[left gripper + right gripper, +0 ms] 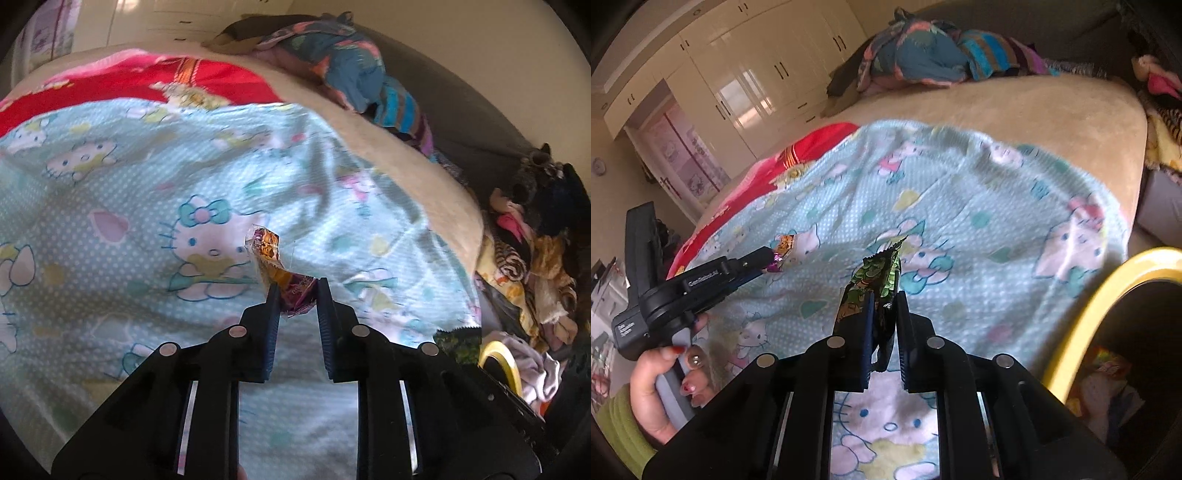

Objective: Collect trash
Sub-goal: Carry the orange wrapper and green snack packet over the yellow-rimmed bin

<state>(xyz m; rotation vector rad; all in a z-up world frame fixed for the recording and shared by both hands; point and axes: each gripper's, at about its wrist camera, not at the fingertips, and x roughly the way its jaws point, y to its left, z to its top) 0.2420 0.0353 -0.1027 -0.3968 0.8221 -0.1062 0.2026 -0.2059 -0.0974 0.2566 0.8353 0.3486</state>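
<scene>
Covering most of both views, a pale blue blanket (229, 192) printed with cartoon cats lies rumpled over a beige bed (1052, 118), with a red blanket (122, 85) beyond it. A heap of multicoloured clothes (923, 55) sits at the far side of the bed, in front of glossy cream wardrobe doors (746, 74). To the right of the bed, a jumble of fabrics and soft toys (524, 251) fills the floor side, and the yellow rim of a dark bin (1082, 317) curves in at the lower right, close beside the right gripper.

The left gripper (295, 284) has its jaws drawn close together, pinching the lower end of a crinkled purple and orange wrapper (273, 258); the wrapper's free end sticks up and to the left, above the blanket. In the right wrist view this gripper appears from the side, held by a hand with red nails (665, 384), the wrapper at its tips.

The right gripper (885, 295) has its jaws nearly pressed together, clamping a green patterned snack wrapper (879, 280) upright. Its serrated top edge points upward above the blanket, and its lower end hangs between the fingers.
</scene>
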